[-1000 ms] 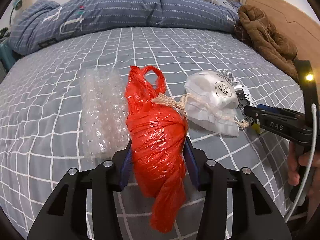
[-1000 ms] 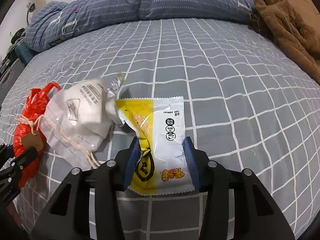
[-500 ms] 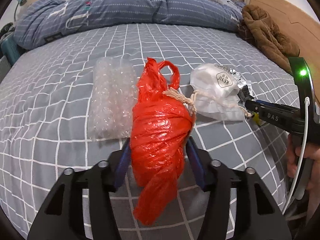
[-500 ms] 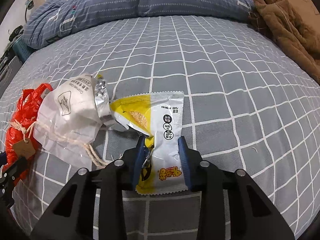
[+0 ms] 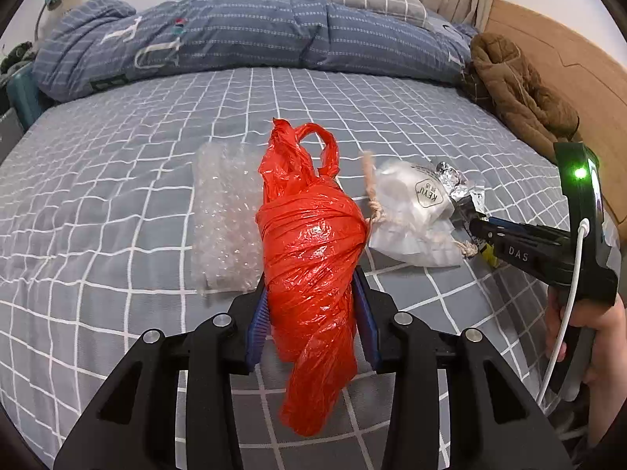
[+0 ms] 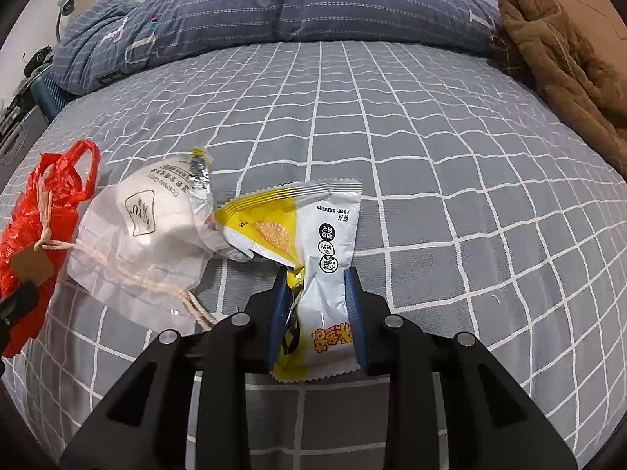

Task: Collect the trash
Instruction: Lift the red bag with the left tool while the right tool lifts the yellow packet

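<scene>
Red film bag (image 5: 309,250): light, soft, slippery; our left gripper (image 5: 311,313) was closing mid-bundle. Wrapper (image 6: 321,274): crinkly, pinched in right gripper (image 6: 317,313).

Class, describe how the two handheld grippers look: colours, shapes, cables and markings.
Both grippers are black, with angular forked arms, silver bolts and blue ribbed pads. Seen from the left gripper, the right gripper bears white "DAS" lettering, a green light and a white cable.
</scene>
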{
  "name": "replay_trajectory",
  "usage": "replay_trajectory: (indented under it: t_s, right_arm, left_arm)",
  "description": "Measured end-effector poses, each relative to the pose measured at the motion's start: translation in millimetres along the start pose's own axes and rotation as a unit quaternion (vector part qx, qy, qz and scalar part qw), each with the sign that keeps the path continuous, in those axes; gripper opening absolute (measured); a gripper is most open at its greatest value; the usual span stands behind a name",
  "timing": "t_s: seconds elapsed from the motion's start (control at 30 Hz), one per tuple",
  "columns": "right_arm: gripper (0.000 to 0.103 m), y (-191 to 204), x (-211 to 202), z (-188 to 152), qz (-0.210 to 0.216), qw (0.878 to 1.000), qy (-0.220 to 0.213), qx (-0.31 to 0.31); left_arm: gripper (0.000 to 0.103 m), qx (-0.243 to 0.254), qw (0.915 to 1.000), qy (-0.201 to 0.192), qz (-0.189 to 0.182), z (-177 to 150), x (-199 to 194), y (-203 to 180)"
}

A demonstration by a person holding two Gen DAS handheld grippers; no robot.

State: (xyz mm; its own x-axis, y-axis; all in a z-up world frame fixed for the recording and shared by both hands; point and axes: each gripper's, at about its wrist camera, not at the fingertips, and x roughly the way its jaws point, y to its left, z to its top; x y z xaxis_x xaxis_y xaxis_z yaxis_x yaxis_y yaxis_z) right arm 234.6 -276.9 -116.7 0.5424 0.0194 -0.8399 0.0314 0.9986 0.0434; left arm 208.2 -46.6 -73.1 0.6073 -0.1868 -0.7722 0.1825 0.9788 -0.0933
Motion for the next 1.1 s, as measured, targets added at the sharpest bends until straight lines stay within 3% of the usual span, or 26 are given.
replay_trajectory:
  t_s: [0.2,0.37,0.43,0.6,1.1]
  right_arm:
    - [0.027,1.6,-1.2,-0.5,-0.005,1.000,0.003,-0.003]
    - [0.027,3.8,-2.7,-4.6,-0.012,1.000,0.004,-0.012]
    - [0.027,4.6,-5.3,-5.6,-0.013,1.000,0.002,-0.013]
    - [0.027,8.2,-10.9,-8.8,-0.014,1.000,-0.003,-0.018]
    - [0.027,7.7,-43.8,-19.6,-0.020,0.999,-0.032,-0.013]
  left_arm:
    - [0.052,0.003,0.9996,0.012,0.026,-9.3,5.8,3.7]
    - [0.053,0.005,0.9995,0.019,0.023,-19.4,5.0,9.2]
    - [0.043,-0.001,0.9996,0.020,0.018,-22.2,4.2,11.8]
    - [0.036,-0.005,0.9999,0.015,0.006,-25.2,-3.6,13.3]
    - [0.034,-0.034,0.9987,-0.036,0.010,-20.3,-41.5,19.8]
